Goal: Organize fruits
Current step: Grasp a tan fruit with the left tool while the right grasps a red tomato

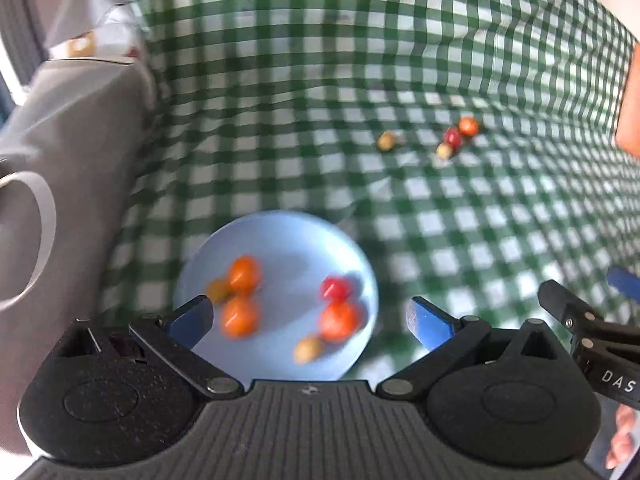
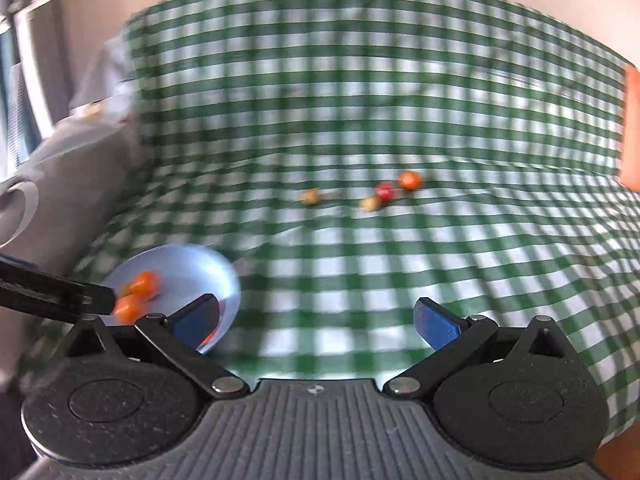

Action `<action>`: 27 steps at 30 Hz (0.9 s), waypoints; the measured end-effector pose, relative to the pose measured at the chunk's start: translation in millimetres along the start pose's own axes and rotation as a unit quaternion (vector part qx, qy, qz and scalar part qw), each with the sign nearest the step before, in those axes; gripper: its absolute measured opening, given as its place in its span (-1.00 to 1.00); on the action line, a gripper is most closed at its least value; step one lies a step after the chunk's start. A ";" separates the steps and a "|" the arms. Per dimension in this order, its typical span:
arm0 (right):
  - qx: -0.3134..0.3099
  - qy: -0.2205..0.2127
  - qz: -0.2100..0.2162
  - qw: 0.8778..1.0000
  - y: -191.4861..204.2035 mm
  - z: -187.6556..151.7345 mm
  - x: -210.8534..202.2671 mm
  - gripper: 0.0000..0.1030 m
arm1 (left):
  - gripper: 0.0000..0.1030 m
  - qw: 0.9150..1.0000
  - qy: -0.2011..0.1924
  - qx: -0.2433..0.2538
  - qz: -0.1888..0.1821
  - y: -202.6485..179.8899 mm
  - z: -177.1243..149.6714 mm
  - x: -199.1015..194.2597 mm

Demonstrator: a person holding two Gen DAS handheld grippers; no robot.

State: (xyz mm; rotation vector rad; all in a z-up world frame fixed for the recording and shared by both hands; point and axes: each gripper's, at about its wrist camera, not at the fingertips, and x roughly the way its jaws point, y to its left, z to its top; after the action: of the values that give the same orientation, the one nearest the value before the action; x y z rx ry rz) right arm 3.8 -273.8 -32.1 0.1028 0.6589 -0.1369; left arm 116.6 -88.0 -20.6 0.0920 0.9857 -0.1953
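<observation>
We see both views blurred. Our left gripper [image 1: 310, 320] hangs spread and empty over a blue plate [image 1: 280, 236] at lower centre, holding 6 small fruits [image 1: 242, 274], orange, red and yellowish. 4 more loose fruits [image 1: 452, 136] lie on the green checked cloth [image 1: 320, 80] at upper right, well apart from the plate. Our right gripper [image 2: 316, 320] is also spread and empty; at the left view's lower right edge it reads "DAS"

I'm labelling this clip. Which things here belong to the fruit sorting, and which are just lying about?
Part of the job: blue plate holding six fruits; four loose fruits on the checked cloth; both open grippers.
Lying about: grey cushion; orange object at right edge.
</observation>
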 end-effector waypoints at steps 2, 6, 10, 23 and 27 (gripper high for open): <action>0.010 -0.007 -0.016 1.000 -21.1 11.4 21.6 0.99 | 1.00 1.000 -0.005 0.000 0.007 -13.6 25.8 23.5; 0.027 -0.024 -0.042 0.998 -58.7 37.1 79.2 0.99 | 1.00 0.999 -0.023 0.016 0.032 -38.4 75.3 72.9; 0.043 -0.032 -0.050 0.997 -87.7 61.6 148.2 0.99 | 1.00 0.998 -0.030 0.022 0.046 -59.1 118.0 130.2; 0.059 0.014 -0.001 0.998 -111.6 101.8 337.2 0.93 | 1.00 0.998 -0.031 0.040 0.048 -91.2 167.7 266.6; 0.037 0.036 -0.008 0.999 -100.5 101.7 362.2 0.72 | 1.00 0.998 0.000 0.048 0.045 -91.4 170.8 293.8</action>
State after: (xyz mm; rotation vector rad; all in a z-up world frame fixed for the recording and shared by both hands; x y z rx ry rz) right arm 332.3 -420.9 -180.4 0.1735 0.7266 -0.1742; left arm 395.2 -241.7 -170.8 0.2235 0.9696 -0.1603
